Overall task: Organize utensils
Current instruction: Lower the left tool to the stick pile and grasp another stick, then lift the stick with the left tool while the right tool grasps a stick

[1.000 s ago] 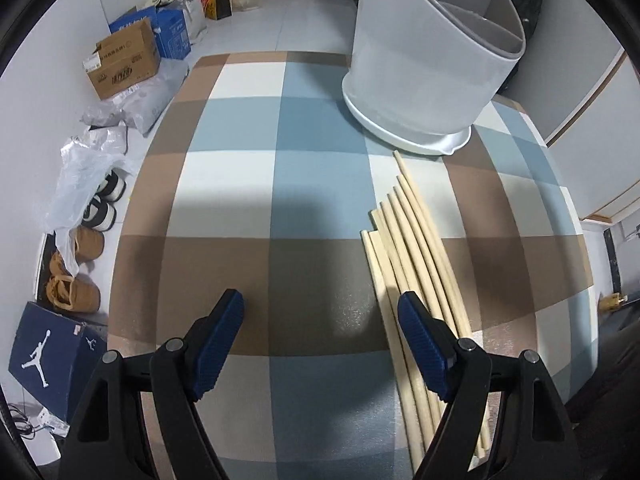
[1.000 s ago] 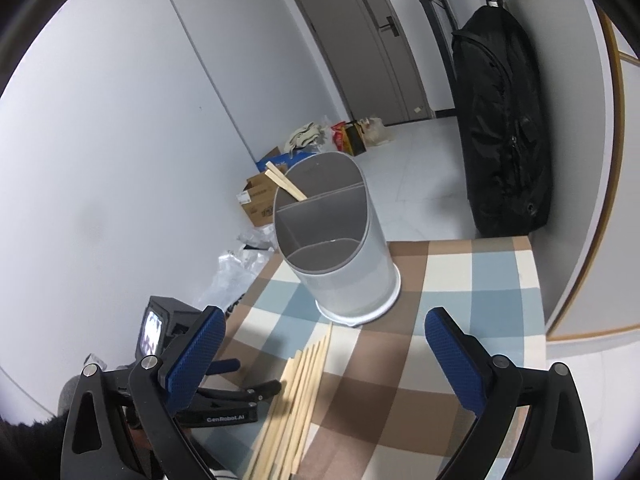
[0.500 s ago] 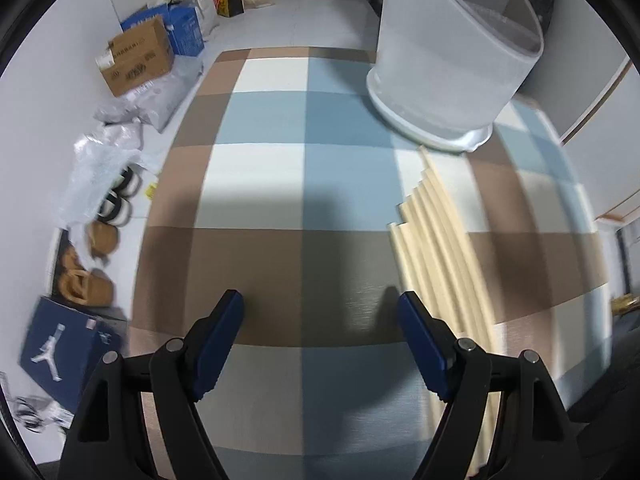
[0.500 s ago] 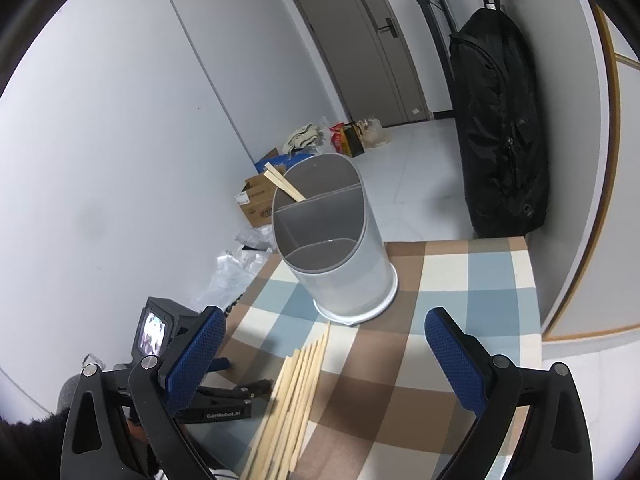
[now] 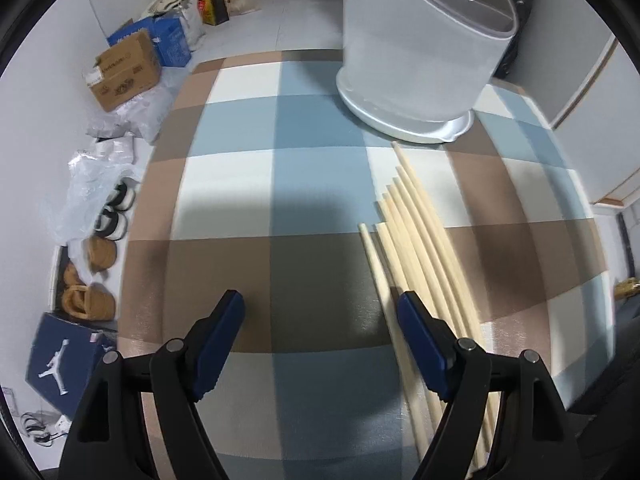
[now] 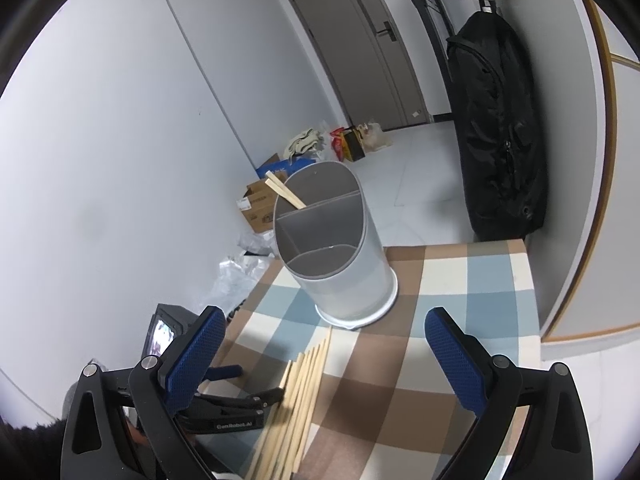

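Several pale wooden chopsticks (image 5: 420, 240) lie side by side on the checked tablecloth (image 5: 304, 128), in front of a white-grey divided utensil holder (image 5: 416, 60). My left gripper (image 5: 320, 304) points steeply down at the cloth, open and empty. Its right finger (image 5: 420, 332) hovers over the near ends of the leftmost sticks. In the right wrist view, the holder (image 6: 336, 272) stands upright with two chopsticks (image 6: 286, 194) leaning in its far compartment. My right gripper (image 6: 324, 320) hangs open and empty above the table, with the left gripper (image 6: 250, 382) low at its left beside the chopsticks (image 6: 296, 404).
The floor left of the table holds a cardboard box (image 5: 120, 68), plastic bags (image 5: 92, 176), shoes (image 5: 92, 272) and a blue shoe box (image 5: 64, 360). A black bag (image 6: 500, 128) hangs on the far right wall beside a grey door (image 6: 360, 40).
The left gripper has tilted slightly, so the holder and chopsticks shifted a little in its view. Both grippers stay open and nothing on the table has moved.
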A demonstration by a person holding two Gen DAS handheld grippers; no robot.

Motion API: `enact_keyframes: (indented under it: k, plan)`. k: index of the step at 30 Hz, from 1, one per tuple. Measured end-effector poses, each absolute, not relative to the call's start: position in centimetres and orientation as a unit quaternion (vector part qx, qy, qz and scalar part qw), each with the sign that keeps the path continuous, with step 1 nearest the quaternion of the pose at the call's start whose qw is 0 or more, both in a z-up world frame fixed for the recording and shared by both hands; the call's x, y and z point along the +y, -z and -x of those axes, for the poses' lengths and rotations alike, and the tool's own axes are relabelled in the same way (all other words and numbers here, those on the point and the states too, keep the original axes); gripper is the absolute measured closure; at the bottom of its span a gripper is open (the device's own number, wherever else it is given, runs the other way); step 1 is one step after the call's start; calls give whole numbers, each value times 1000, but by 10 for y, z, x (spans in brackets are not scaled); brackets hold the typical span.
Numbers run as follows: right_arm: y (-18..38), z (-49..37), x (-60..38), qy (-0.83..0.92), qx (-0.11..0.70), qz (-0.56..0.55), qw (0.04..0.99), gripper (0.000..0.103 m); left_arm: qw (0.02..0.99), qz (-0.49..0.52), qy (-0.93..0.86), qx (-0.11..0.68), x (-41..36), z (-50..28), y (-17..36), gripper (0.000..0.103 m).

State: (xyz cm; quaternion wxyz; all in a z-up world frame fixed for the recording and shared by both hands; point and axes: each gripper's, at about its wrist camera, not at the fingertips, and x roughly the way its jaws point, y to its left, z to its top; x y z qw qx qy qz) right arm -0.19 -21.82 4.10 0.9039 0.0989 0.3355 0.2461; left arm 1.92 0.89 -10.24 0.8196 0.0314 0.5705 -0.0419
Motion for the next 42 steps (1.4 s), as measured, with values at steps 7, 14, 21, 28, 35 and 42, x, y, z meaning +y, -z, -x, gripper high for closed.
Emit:
enact_keyframes:
  k: [7, 14, 21, 28, 35, 42]
  plan:
    - [-41, 4, -217, -250, 333, -94, 904, 2, 820, -25, 38, 570, 12, -22, 100, 36]
    - [-41, 3, -219, -249, 334, -101, 904, 2, 824, 21, 35, 565, 19, -34, 96, 64]
    - [-38, 3, -220, -251, 341, -98, 901, 2, 822, 69, 24, 564, 25, -40, 97, 102]
    - [-17, -5, -213, -249, 392, -89, 881, 2, 829, 92, 46, 550, 26, -35, 90, 103]
    - [17, -15, -181, -253, 454, -39, 853, 26, 829, 150, 52, 536, 46, -40, 82, 103]
    - [46, -24, -135, -290, 504, 0, 813, 64, 833, 194, 62, 514, 60, -44, 71, 103]
